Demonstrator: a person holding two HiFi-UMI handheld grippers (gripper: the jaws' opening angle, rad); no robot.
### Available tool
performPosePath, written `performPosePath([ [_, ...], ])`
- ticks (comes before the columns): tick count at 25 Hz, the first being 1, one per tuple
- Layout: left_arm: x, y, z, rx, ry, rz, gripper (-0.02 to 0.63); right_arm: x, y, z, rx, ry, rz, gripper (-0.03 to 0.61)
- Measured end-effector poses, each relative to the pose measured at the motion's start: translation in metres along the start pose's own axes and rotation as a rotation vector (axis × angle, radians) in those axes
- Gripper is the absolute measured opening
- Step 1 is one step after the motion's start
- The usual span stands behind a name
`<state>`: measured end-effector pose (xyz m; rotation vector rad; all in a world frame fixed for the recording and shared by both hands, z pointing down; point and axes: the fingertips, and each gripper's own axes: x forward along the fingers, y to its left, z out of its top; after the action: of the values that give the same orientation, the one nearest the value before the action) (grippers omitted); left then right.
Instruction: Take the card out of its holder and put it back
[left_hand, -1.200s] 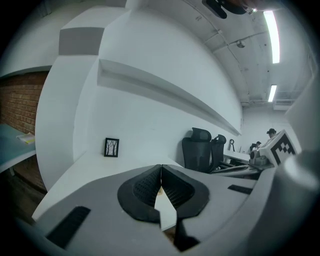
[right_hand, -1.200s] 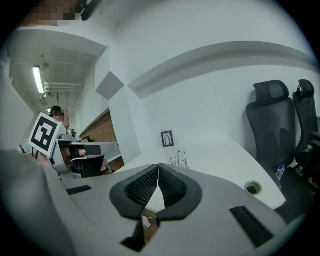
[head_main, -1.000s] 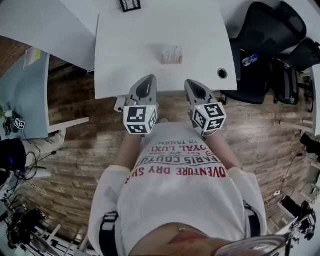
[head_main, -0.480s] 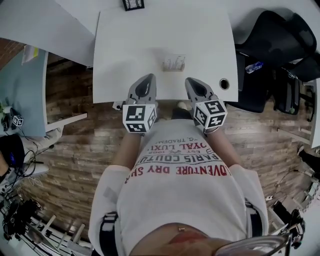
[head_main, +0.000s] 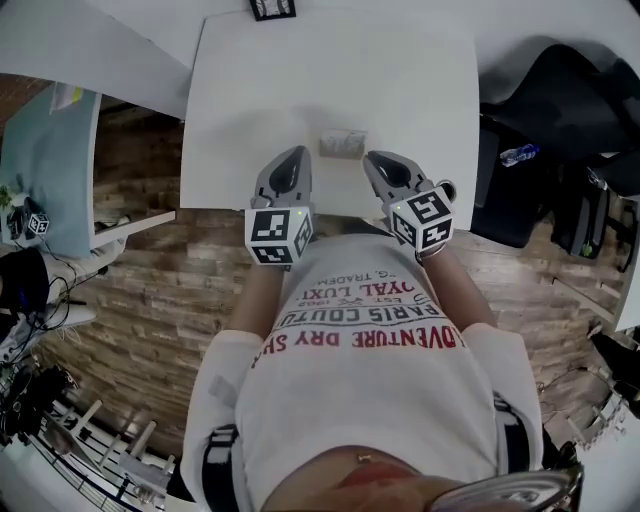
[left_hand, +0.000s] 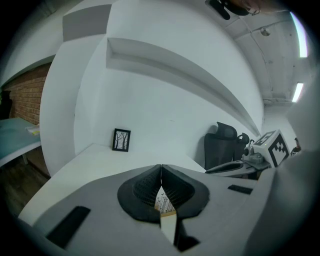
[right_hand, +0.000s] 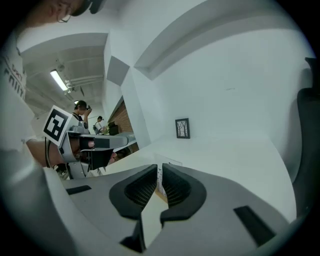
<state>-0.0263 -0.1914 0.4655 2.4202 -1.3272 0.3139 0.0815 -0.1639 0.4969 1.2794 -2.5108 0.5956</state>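
Note:
A small wooden holder with a white printed card (head_main: 343, 143) stands on the white table (head_main: 330, 70), a little in from its near edge. My left gripper (head_main: 295, 155) is just left of the holder and my right gripper (head_main: 374, 157) just right of it, both over the table's edge. In the left gripper view the jaws (left_hand: 161, 166) meet at the tips, and the card (left_hand: 163, 202) shows beyond them. In the right gripper view the jaws (right_hand: 160, 166) are likewise together, with the holder (right_hand: 160, 186) beyond them. Nothing is held by either.
A small black picture frame (head_main: 272, 8) stands at the table's far edge. Black office chairs (head_main: 565, 90) and a water bottle (head_main: 520, 155) are to the right, and a pale blue table (head_main: 50, 160) is to the left. A cable hole (head_main: 446, 189) lies at the table's near right.
Both grippers have moved forward from over the wooden floor to the table's near edge, closing in on the card holder. Their jaws have stayed together.

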Motion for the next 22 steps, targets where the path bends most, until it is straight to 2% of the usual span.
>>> performPosePath([
  [4, 0.011, 0.002, -0.006, -0.020, 0.025, 0.039, 0.025, 0.007, -0.014, -0.002, -0.075, 0.034, 0.042, 0.029],
  [5, 0.013, 0.004, -0.008, -0.025, 0.031, 0.049, 0.025, 0.011, -0.018, -0.004, -0.070, 0.043, 0.056, 0.064],
  [6, 0.015, 0.006, -0.010, -0.030, 0.037, 0.060, 0.025, 0.015, -0.022, -0.006, -0.063, 0.053, 0.072, 0.152],
  [7, 0.017, 0.008, -0.012, -0.036, 0.043, 0.070, 0.025, 0.019, -0.026, -0.008, -0.059, 0.062, 0.088, 0.169],
  [13, 0.028, 0.007, -0.026, -0.058, 0.082, 0.113, 0.025, 0.040, -0.042, -0.019, -0.109, 0.103, 0.194, 0.183],
  [22, 0.036, 0.009, -0.046, -0.071, 0.133, 0.125, 0.025, 0.067, -0.020, -0.035, -0.256, 0.173, 0.492, 0.181],
])
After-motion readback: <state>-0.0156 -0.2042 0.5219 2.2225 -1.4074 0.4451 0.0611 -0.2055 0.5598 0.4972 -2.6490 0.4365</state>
